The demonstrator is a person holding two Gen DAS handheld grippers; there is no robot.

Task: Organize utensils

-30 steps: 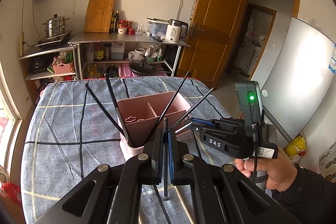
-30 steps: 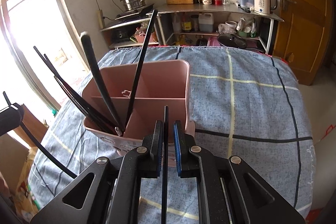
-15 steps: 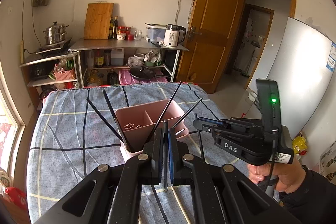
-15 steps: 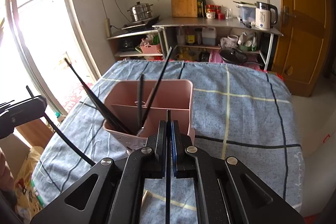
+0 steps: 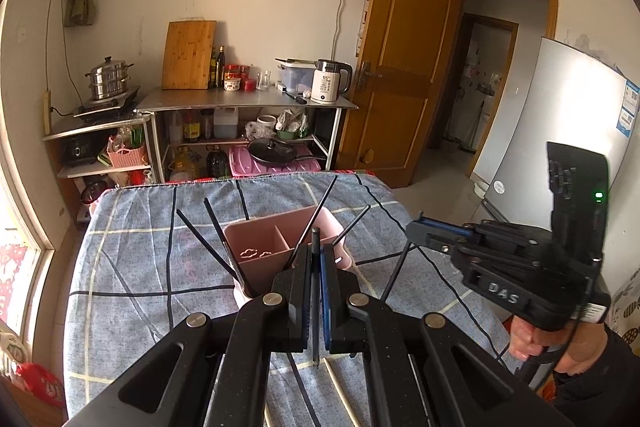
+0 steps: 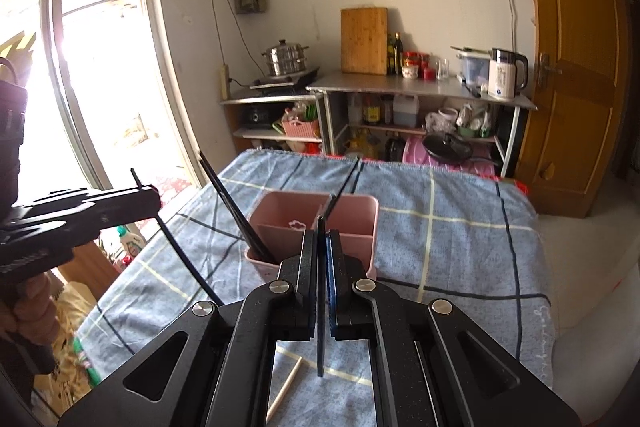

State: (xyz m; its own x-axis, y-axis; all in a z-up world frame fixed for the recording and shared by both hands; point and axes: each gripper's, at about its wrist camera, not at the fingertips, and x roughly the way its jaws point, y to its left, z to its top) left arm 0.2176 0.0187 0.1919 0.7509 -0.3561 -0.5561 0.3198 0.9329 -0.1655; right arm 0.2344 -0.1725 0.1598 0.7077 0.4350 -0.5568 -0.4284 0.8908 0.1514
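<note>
Both grippers hover above the table w/ a black chopstick each: left gripper (image 5: pixel 316 291) is pinched on its stick (image 5: pixel 315 307), right gripper (image 6: pixel 322 291) likewise on its stick (image 6: pixel 320 307), jaws nearly together. Under them, a pale stick (image 6: pixel 286 387) lies loose on the blue check cloth (image 6: pixel 440 247). Further on, the pink caddy (image 5: pixel 280 255) stands mid-table, several black sticks leaning in its compartments. Likely step: drop both sticks in. To do it well: tip each stick near vertical, aim the lower end over the compartment w/ the other sticks, clear the divider, lower before letting go, one hand at a time so the tips don't clash.
</note>
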